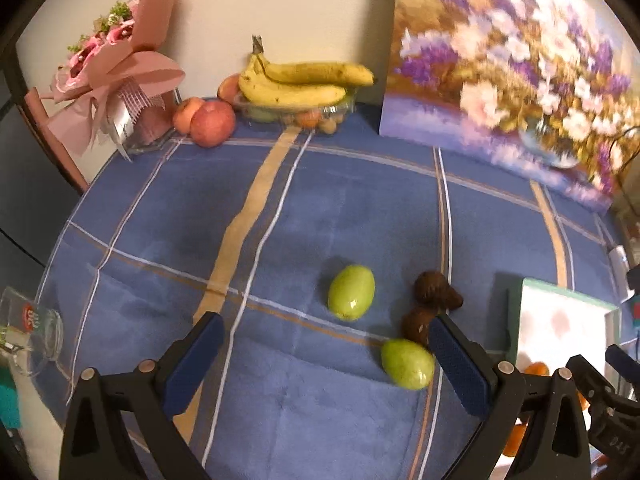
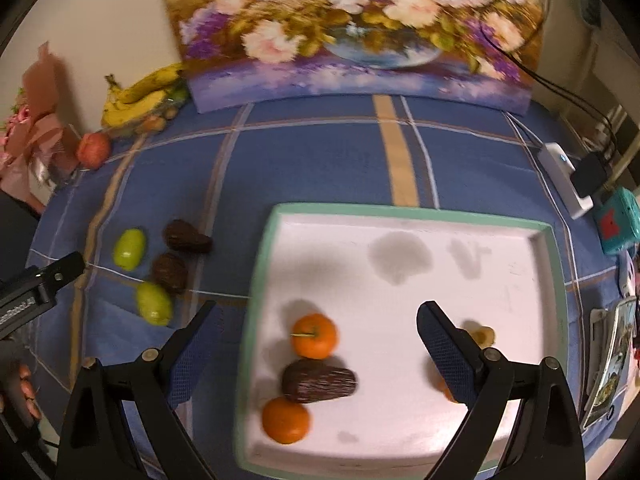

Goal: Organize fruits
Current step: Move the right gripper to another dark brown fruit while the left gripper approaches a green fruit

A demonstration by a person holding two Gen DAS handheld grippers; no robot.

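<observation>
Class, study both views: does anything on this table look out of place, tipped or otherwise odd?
Yes. A drinking glass lies on its side at the table's left edge. Two green fruits and two brown ones sit loose outside the tray.

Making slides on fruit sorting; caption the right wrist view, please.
Open right gripper above a white tray holding two oranges and a brown fruit.

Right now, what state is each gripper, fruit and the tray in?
Left gripper: open, empty, over the cloth.
Right gripper: open, empty, over the tray.
Tray: flat on the cloth, partly filled.
Oranges: in the tray.
Brown fruit: lying in the tray.
Green fruits: loose on the cloth.
Bananas: atop a clear container.
</observation>
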